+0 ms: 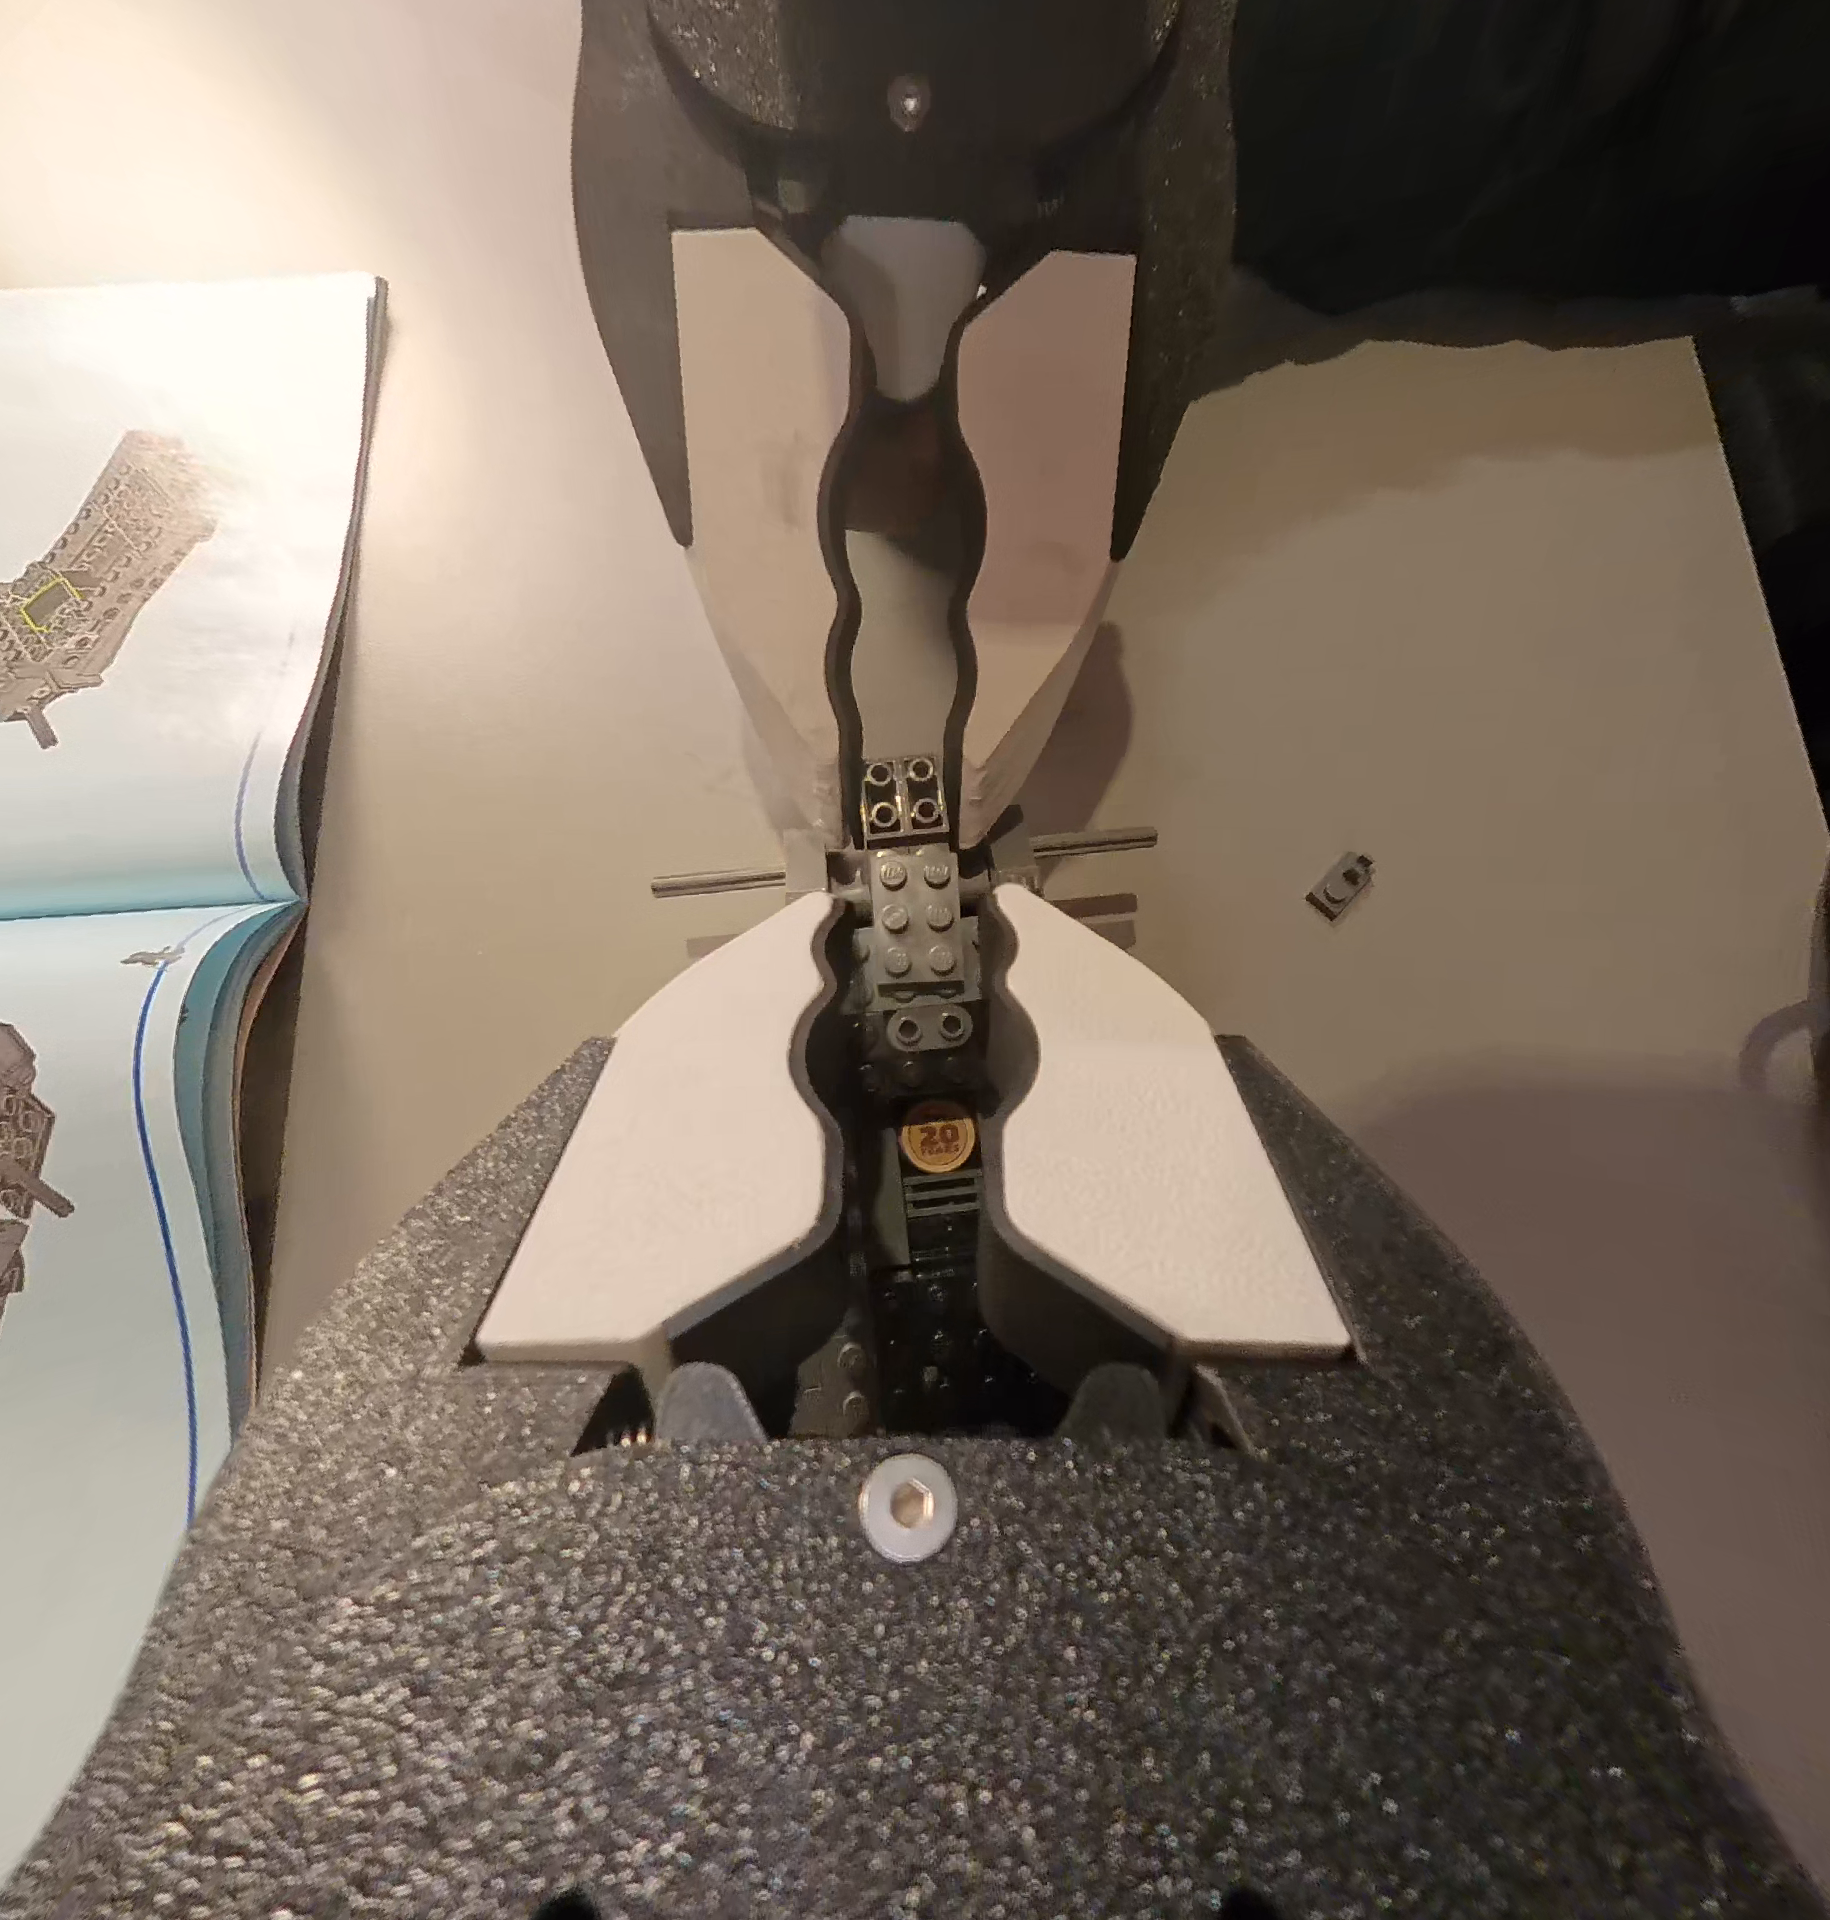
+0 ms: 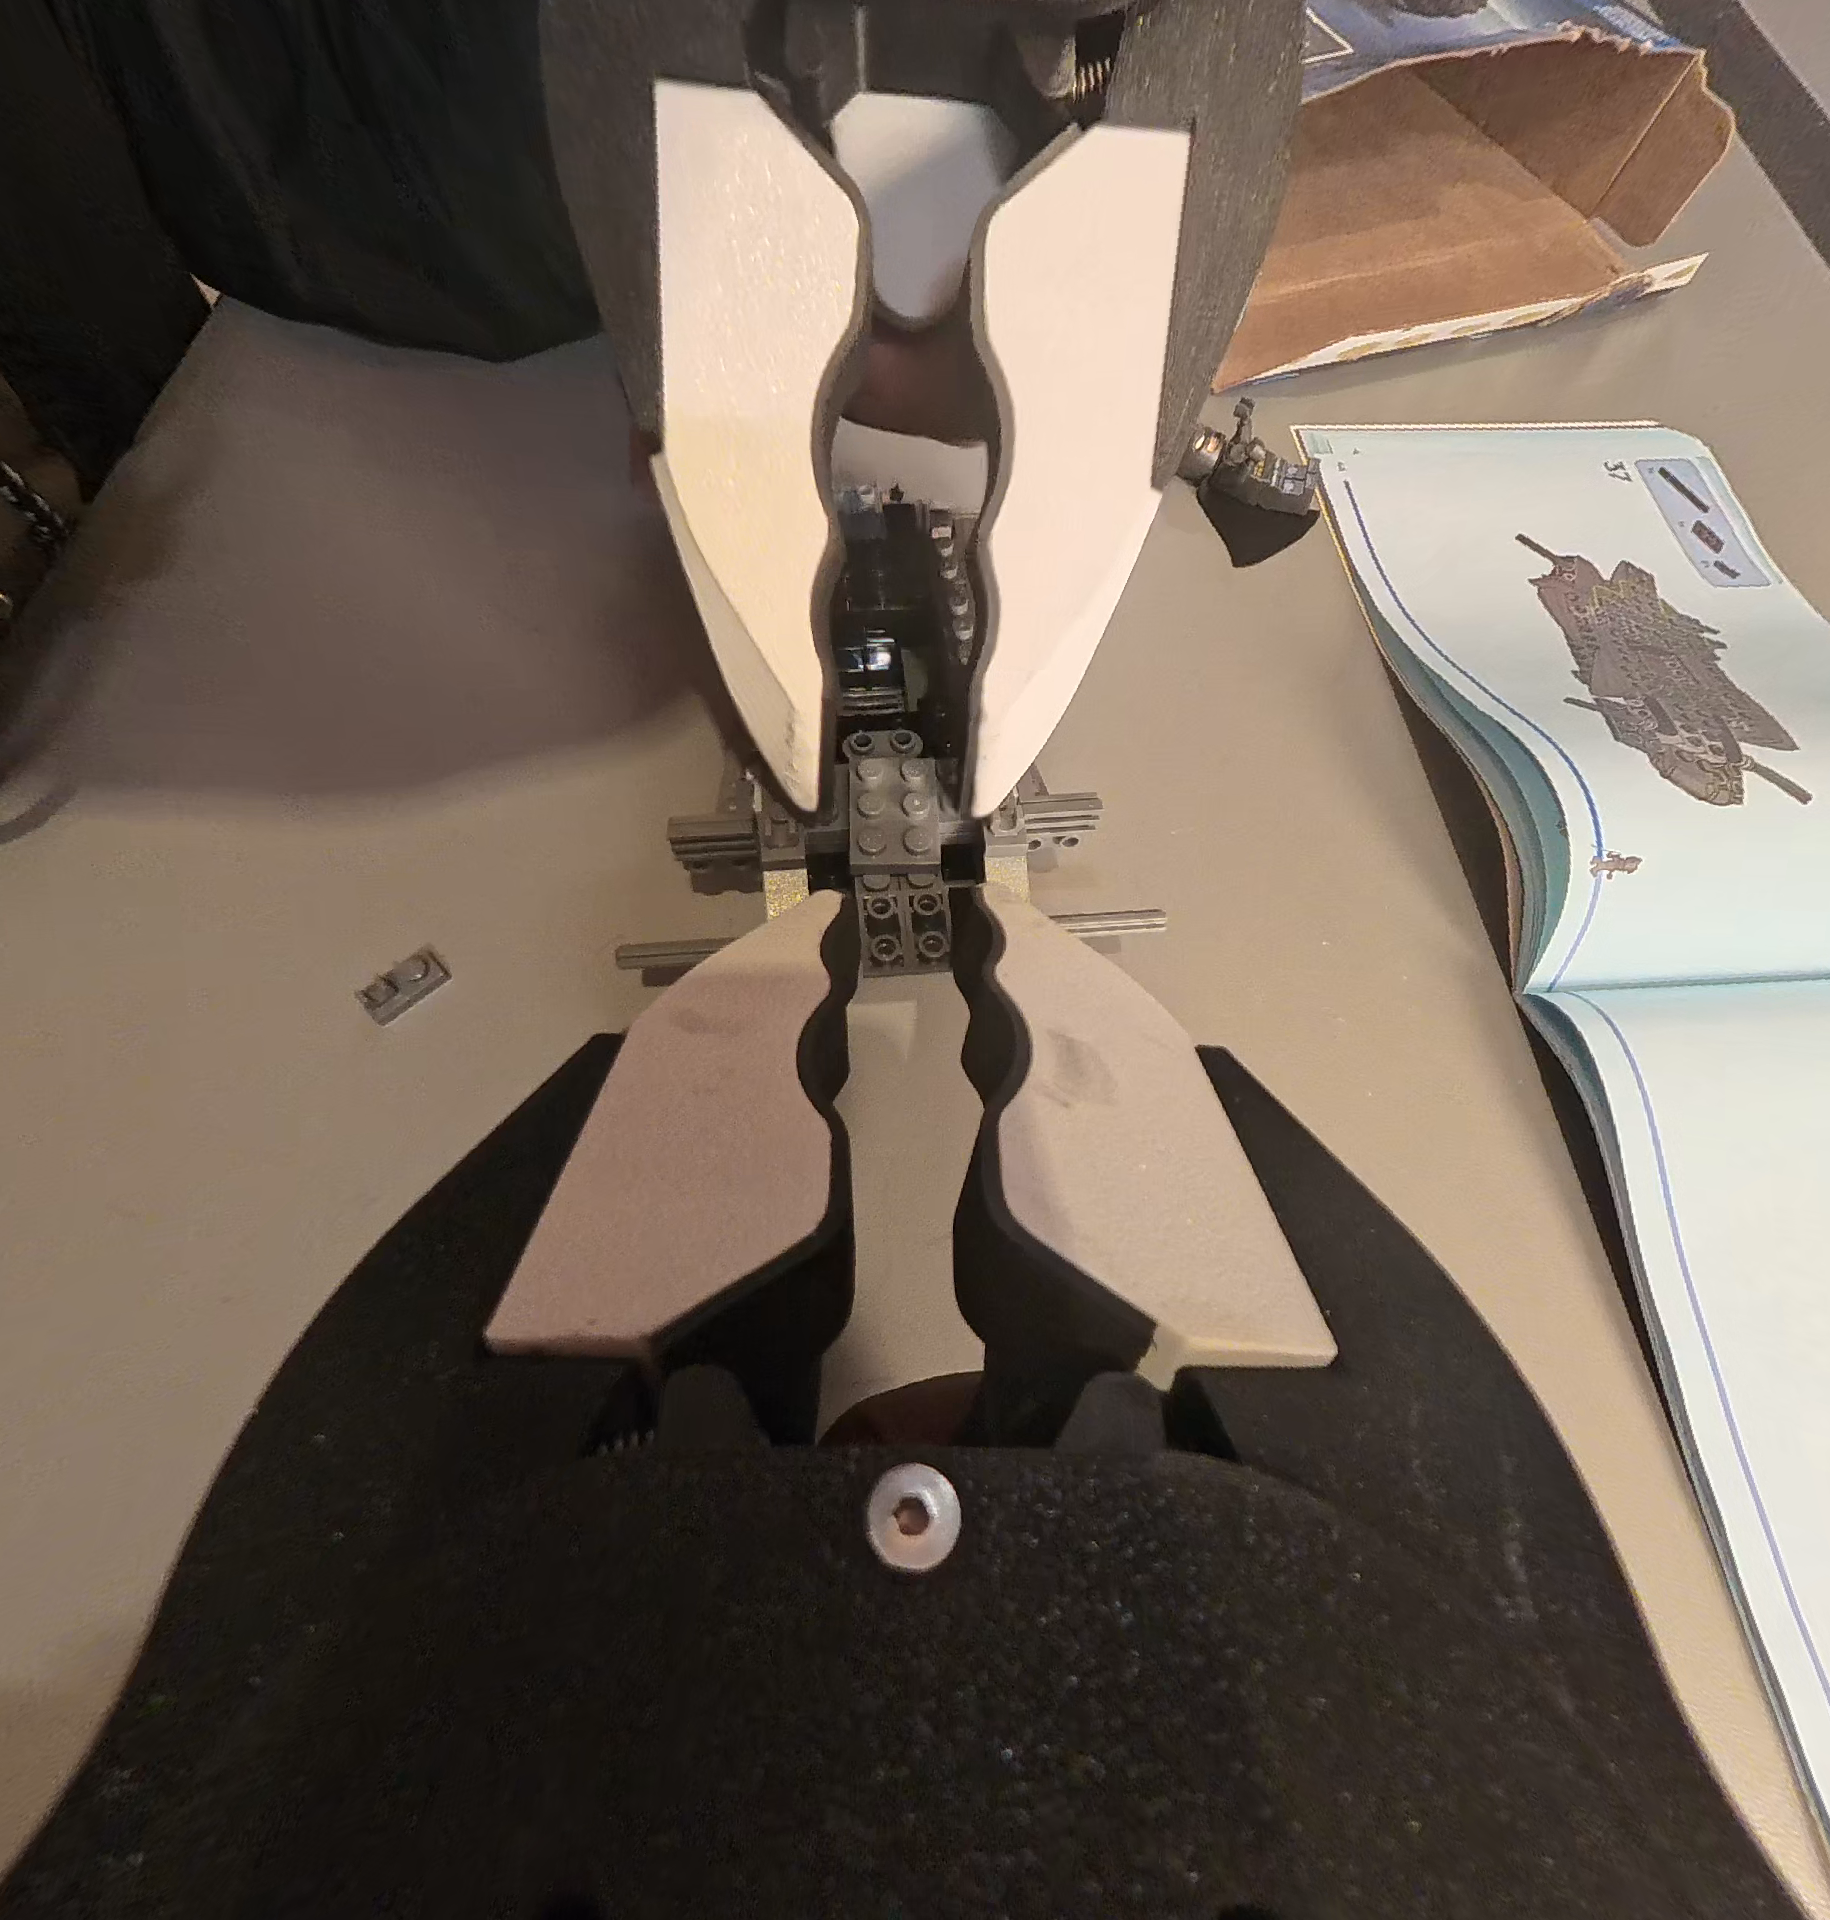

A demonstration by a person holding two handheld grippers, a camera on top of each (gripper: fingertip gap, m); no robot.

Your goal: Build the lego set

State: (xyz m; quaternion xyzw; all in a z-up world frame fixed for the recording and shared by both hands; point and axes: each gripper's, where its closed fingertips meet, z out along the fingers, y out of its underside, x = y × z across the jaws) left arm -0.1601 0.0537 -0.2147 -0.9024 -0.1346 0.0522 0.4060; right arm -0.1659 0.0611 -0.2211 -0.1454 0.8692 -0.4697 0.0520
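Two grippers face each other over a beige tabletop point(image 2: 267, 727), both on one grey-and-black toy-brick model point(image 1: 916, 914) lying flat between them.

Left gripper point(image 1: 911, 894): fingers narrowly apart, straddling the model's body; whether the pads press on it, cannot tell. Only the left wrist view shows the round gold tile point(image 1: 939, 1135) on the model, deep between these fingers.

Right gripper point(image 2: 903, 914): fingertips closed on the model's studded grey end, pads against its sides.

Small loose grey plate point(image 2: 402, 982) lies apart on the table. Open pale-blue instruction booklet point(image 2: 1669, 727) appears in both views. Torn brown cardboard box point(image 2: 1462, 187) and small dark brick cluster point(image 2: 1249, 468): right wrist view only.
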